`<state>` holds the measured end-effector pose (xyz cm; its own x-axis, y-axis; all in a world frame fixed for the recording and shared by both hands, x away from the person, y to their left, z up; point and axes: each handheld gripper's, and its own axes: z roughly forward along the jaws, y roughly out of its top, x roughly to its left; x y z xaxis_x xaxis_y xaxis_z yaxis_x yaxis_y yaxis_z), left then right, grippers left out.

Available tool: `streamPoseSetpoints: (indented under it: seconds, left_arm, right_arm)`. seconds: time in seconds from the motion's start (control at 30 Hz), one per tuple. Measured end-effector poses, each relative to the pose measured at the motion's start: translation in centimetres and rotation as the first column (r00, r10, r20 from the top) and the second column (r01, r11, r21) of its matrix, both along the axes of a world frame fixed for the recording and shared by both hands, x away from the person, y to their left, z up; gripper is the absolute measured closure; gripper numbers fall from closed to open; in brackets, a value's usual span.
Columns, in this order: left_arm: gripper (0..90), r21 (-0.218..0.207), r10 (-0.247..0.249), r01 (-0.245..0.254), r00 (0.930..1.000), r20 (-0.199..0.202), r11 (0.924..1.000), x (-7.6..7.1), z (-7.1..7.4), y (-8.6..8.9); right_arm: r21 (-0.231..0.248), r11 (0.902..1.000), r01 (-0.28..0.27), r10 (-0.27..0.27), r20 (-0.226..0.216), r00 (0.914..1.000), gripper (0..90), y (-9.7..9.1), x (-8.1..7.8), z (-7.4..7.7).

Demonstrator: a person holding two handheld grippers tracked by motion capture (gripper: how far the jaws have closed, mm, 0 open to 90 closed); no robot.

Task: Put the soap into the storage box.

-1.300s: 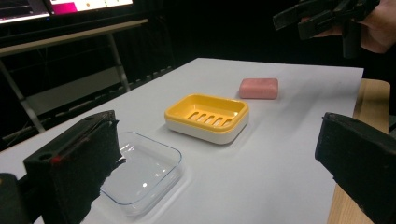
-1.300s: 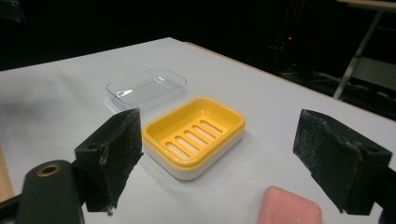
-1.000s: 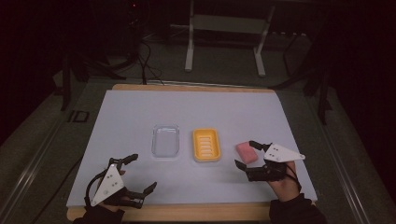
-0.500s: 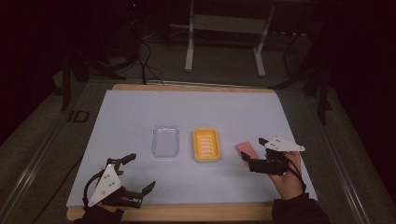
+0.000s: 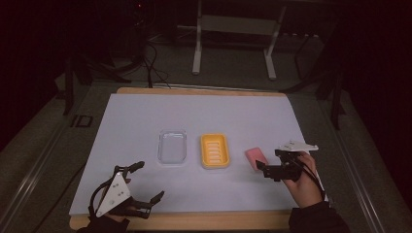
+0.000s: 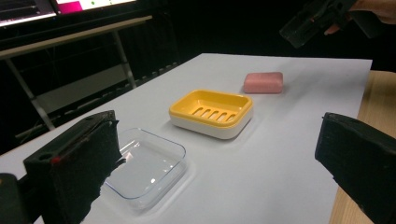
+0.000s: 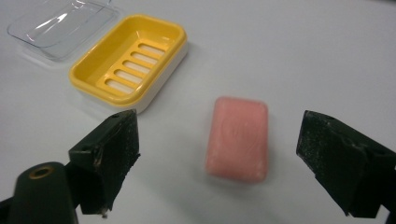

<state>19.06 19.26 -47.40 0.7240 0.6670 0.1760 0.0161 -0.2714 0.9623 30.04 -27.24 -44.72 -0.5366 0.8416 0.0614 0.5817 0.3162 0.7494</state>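
Dark room around a pale-covered desk point(image 5: 145, 121) with a wooden edge showing at the near side; stands and cables sit behind it in shadow.

On the desk, near the middle: clear plastic lid point(image 5: 172, 146) lying open-side up, and just beside it, apart, the yellow soap dish point(image 5: 214, 150) with a slotted floor, empty. Pink soap bar point(image 5: 256, 158) lies flat on the desk beyond the dish, near it but not touching.

Left claw point(image 5: 148, 182) rests low at the near-left corner, jaws spread wide, nothing between them; well apart from the lid. Idle.

Right claw point(image 7: 219, 158) is poised over the soap bar, jaws having just been opening and now standing wide. In the right gripper view the bar lies between the two black jaws, with clear space on both sides; the pads do not touch it.

Step in hand, as judged: approach for the pick of the soap, grasp not yet made.

Next move calls for: lower until the pads flank the bar's long sides, close squarely, lift. The bar looks smooth, so an off-centre pinch could let it twist or slip. Likely destination is the yellow dish.
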Motion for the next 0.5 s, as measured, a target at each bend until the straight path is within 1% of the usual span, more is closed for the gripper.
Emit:
streamPoseSetpoints:
  seconds: [0.07,0.13,0.17,0.2,0.27,0.33,0.37,0.4,0.43,0.47,0.5]
  left_arm:
    - [0.7,0.002,0.003,-0.003,1.0,0.0,1.0,0.0,0.0,0.0]
    - [0.7,0.007,0.003,-0.003,1.0,-0.002,1.0,0.0,0.0,0.0]
    - [0.7,0.007,0.003,-0.003,1.0,-0.002,1.0,0.0,0.0,-0.1]
    - [0.7,0.007,0.003,-0.003,1.0,-0.002,1.0,0.0,0.0,-0.1]
    - [0.7,0.008,0.001,-0.001,1.0,-0.002,1.0,0.0,0.0,-0.1]
    - [0.7,0.011,0.001,-0.001,1.0,-0.003,0.9999,0.0,0.0,-0.2]
    - [0.7,0.009,0.0,0.0,1.0,-0.003,1.0,0.0,-0.1,-0.2]
    - [0.7,0.011,0.001,-0.001,1.0,-0.003,0.9999,0.0,-0.1,-0.2]
    - [0.7,0.014,0.002,-0.002,1.0,-0.003,0.9999,0.0,-0.1,-0.2]
    - [0.7,0.015,0.001,-0.001,1.0,-0.003,0.9999,0.0,-0.1,-0.2]
    - [0.7,0.015,0.001,-0.001,1.0,-0.003,0.9999,0.0,-0.1,-0.2]
  right_arm:
    - [0.012,0.9995,0.029,-0.028,-0.048,0.9985,14.6,-0.3,0.1,-0.2]
    - [-0.002,0.9987,0.051,-0.051,-0.087,0.9949,14.7,-0.5,0.2,-0.3]
    - [-0.017,0.998,0.062,-0.063,-0.099,0.9931,14.8,-0.6,0.2,-0.4]
    - [-0.017,0.998,0.062,-0.063,-0.099,0.9931,14.8,-0.6,0.2,-0.4]
    - [-0.038,0.9967,0.072,-0.077,-0.123,0.9894,14.9,-0.8,0.3,-0.5]
    - [-0.036,0.9966,0.074,-0.079,-0.161,0.9839,14.9,-1.0,0.4,-0.7]
    - [-0.054,0.9959,0.072,-0.082,-0.205,0.9752,14.9,-1.1,0.5,-0.8]
    - [-0.054,0.9959,0.072,-0.082,-0.205,0.9752,14.9,-1.1,0.5,-0.8]
    - [-0.064,0.9957,0.067,-0.079,-0.224,0.9714,14.9,-1.1,0.5,-0.9]
    - [-0.093,0.9942,0.054,-0.077,-0.261,0.9623,14.8,-1.2,0.7,-1.1]
    - [-0.108,0.9927,0.054,-0.083,-0.289,0.9537,14.7,-1.2,0.8,-1.3]
